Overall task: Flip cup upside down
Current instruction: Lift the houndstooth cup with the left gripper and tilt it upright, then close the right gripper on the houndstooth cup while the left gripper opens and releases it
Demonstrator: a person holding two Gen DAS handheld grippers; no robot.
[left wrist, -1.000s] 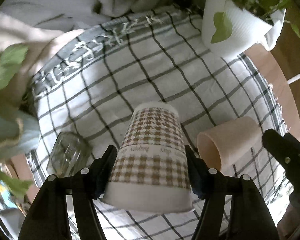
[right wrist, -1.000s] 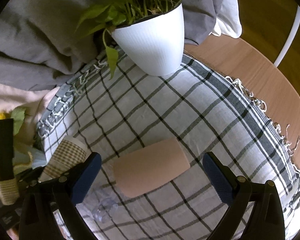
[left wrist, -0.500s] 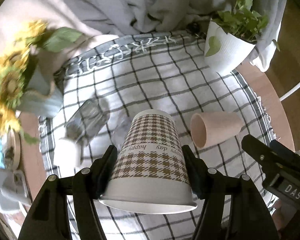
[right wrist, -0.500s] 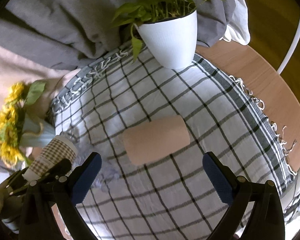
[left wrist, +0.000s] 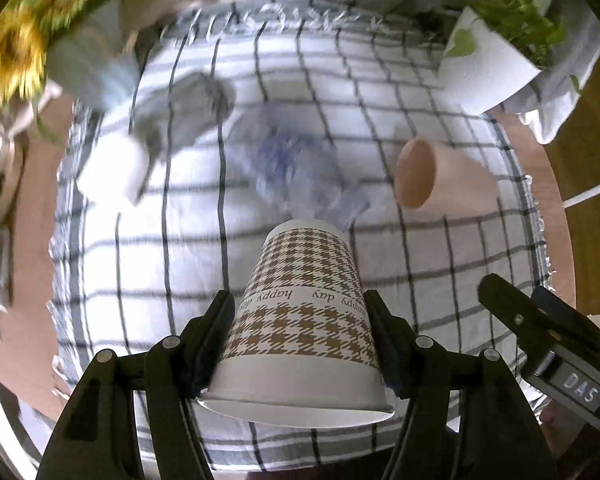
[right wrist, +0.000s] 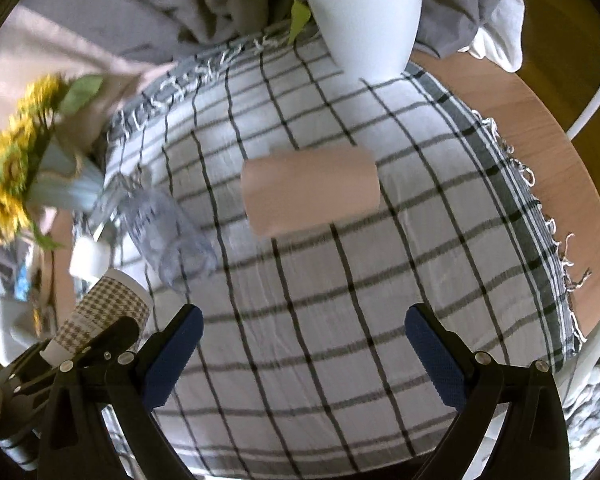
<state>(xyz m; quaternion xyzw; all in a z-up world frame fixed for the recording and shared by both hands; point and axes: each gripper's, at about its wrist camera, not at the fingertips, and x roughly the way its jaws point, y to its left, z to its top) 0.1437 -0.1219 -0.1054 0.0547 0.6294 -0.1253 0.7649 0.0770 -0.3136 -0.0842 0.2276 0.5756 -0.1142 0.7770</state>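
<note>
My left gripper (left wrist: 300, 320) is shut on a brown houndstooth paper cup (left wrist: 304, 312) marked "happy day". It holds the cup above the checked cloth (left wrist: 440, 280), base pointing away from the camera and wide rim nearest it. The cup and left gripper also show at the lower left of the right wrist view (right wrist: 100, 320). My right gripper (right wrist: 304, 344) is open and empty, above the cloth (right wrist: 340, 320), its tip visible in the left wrist view (left wrist: 540, 328). A plain pink cup (right wrist: 310, 192) lies on its side ahead of it, also in the left wrist view (left wrist: 432, 178).
A clear plastic cup (right wrist: 168, 236) lies on its side left of the pink cup. A glass jar (left wrist: 180, 114) and a small white cup (left wrist: 112, 170) lie further left. A white plant pot (right wrist: 366, 20) stands at the back, sunflowers (right wrist: 12, 160) at the left. Wooden table edge (right wrist: 540, 140) at right.
Both grippers have pulled back and risen from the table; the scene looks smaller and further off. The left gripper keeps its hold on the houndstooth cup. The left view is motion-blurred.
</note>
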